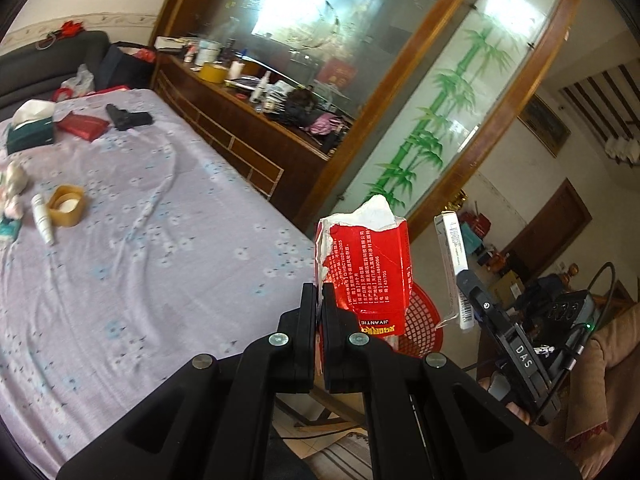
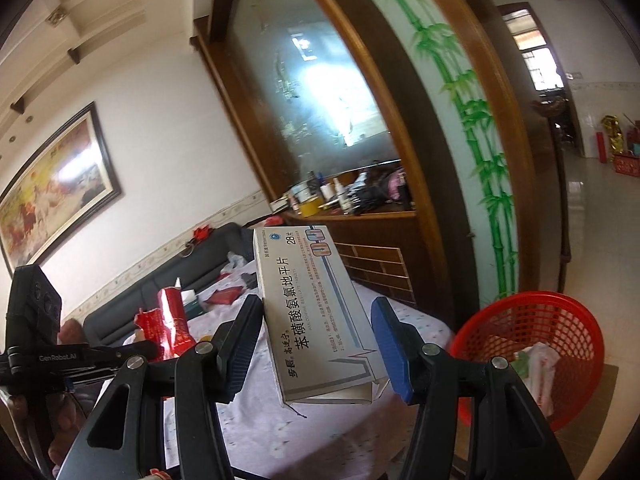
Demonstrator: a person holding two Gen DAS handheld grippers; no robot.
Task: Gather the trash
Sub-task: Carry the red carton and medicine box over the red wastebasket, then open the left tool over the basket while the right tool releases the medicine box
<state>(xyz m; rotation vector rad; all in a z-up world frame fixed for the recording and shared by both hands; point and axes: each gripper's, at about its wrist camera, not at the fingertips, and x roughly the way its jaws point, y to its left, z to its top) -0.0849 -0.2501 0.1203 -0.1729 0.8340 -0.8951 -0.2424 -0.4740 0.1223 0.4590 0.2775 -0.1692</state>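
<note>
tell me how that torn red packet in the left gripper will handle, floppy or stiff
Likely floppy: the red packet is torn open with ragged white edges, and the left gripper pinches it nearly flat. Probably light, since that thin pinch holds it upright. It may crumple or tear further if squeezed.

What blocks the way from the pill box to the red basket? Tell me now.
Nothing visible does. The right gripper holds the pill box in the air over the bed. The red basket sits open-topped off to its right, with only some trash inside.
</note>
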